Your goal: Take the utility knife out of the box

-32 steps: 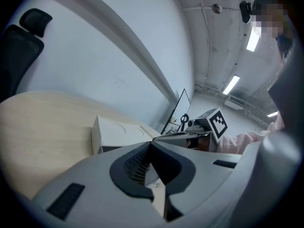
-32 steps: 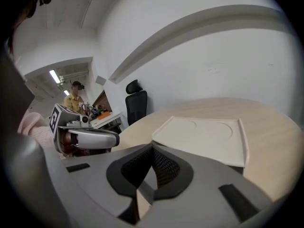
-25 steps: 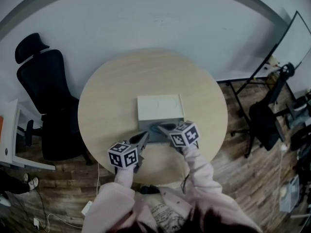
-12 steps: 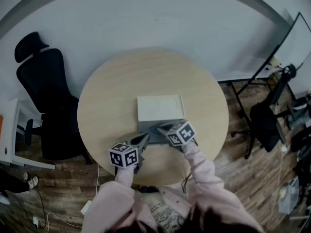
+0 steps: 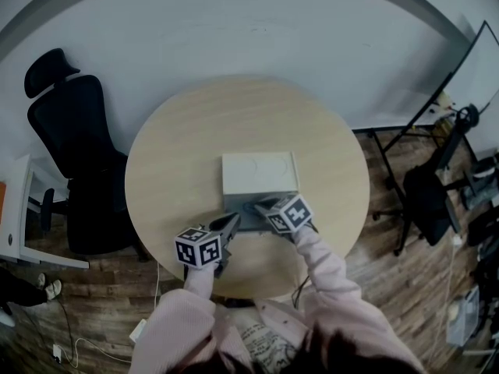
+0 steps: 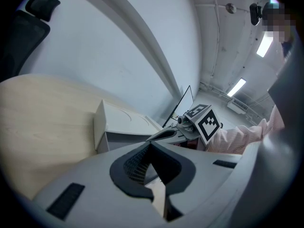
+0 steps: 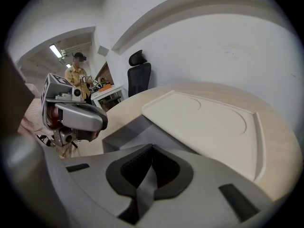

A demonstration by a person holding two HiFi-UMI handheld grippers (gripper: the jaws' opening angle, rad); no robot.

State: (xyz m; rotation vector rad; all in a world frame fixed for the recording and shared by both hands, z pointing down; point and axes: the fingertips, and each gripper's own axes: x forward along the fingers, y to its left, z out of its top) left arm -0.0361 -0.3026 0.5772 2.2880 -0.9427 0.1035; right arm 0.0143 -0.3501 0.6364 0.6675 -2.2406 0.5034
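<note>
Right gripper (image 5: 258, 204) sank toward the open box (image 5: 260, 174), closed, probably seeking the knife; left gripper (image 5: 233, 220), closed too, waited beside.

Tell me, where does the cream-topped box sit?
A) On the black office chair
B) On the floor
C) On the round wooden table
C: the box rests near the middle of the round wooden table, while the black office chair stands apart from it at the left.
</note>
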